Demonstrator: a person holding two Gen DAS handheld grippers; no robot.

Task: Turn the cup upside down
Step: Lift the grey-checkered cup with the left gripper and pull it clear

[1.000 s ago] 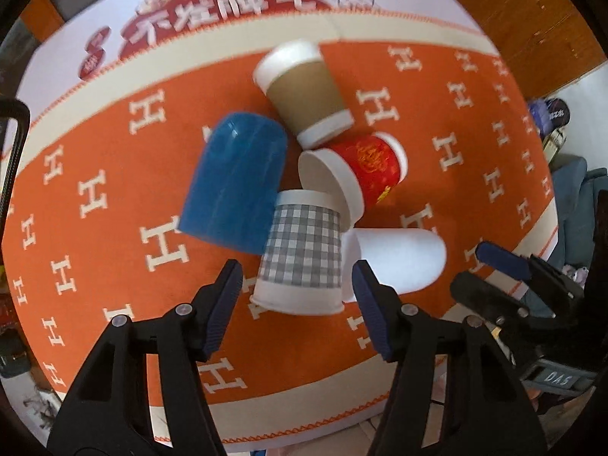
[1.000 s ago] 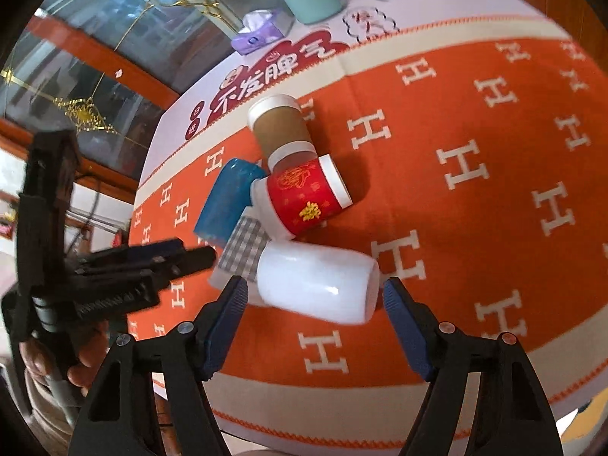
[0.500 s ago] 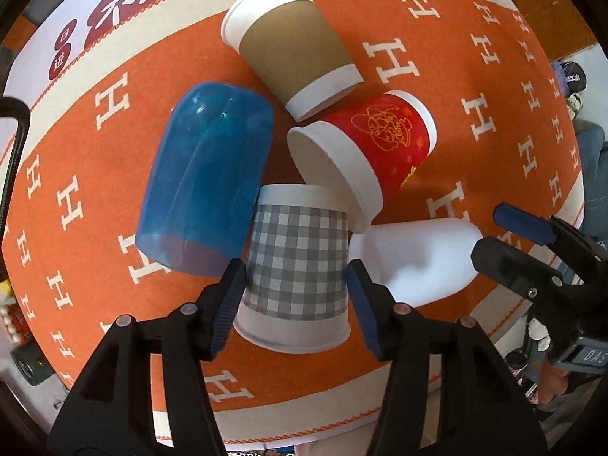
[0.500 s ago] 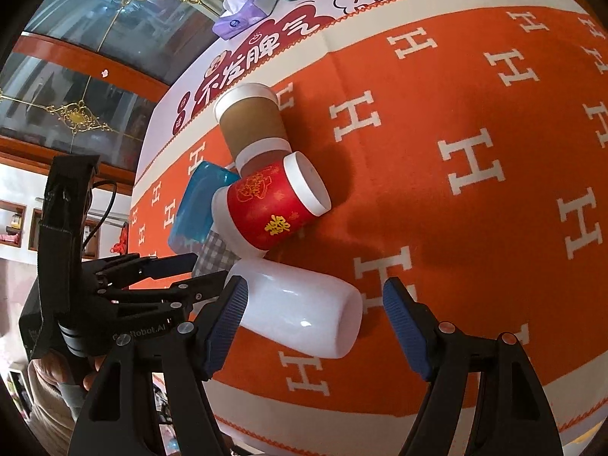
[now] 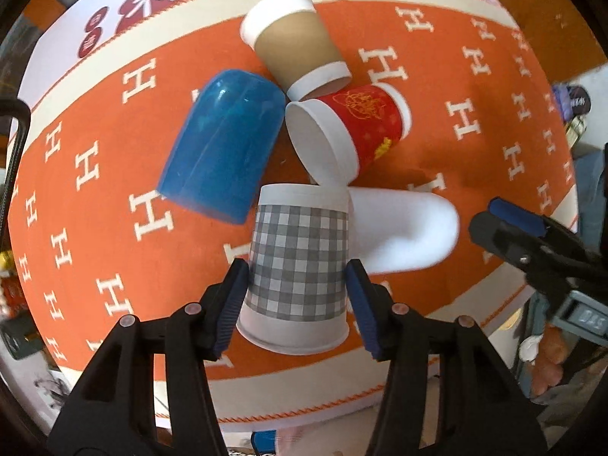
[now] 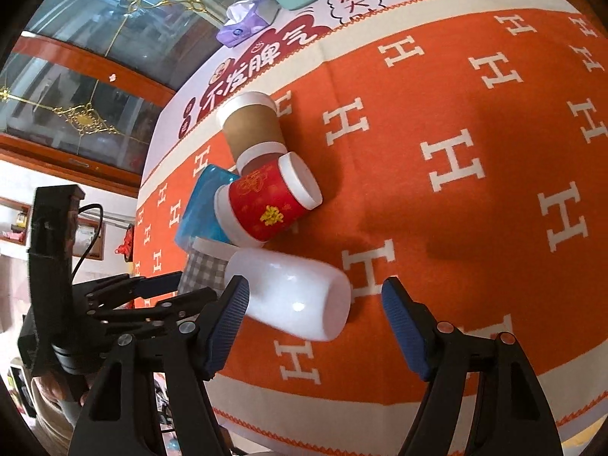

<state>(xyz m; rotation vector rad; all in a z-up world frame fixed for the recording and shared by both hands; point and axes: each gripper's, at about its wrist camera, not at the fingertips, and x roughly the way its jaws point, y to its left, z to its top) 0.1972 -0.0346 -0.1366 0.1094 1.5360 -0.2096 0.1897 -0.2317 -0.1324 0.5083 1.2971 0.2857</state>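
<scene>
My left claw point(image 5: 296, 296) is clamped on the checked cup point(image 5: 298, 266), lying between its pads. Right claw point(image 6: 315, 319) gapes around the white cup point(image 6: 296, 292), not gripping. Risk: lifting drags the touching red cup point(image 5: 353, 129) or crushes paper.

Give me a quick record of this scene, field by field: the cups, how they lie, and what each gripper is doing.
surface: orange tablecloth with white H pattern
cups: five, clustered, all lying on their sides
checked cup: between the left gripper's pads, rim toward the camera
white cup: between the right gripper's fingers, not clamped
red cup: behind the checked cup
brown cup: farthest back
blue cup: left of the checked cup
left gripper: pads against the checked cup
right gripper: open wide
</scene>
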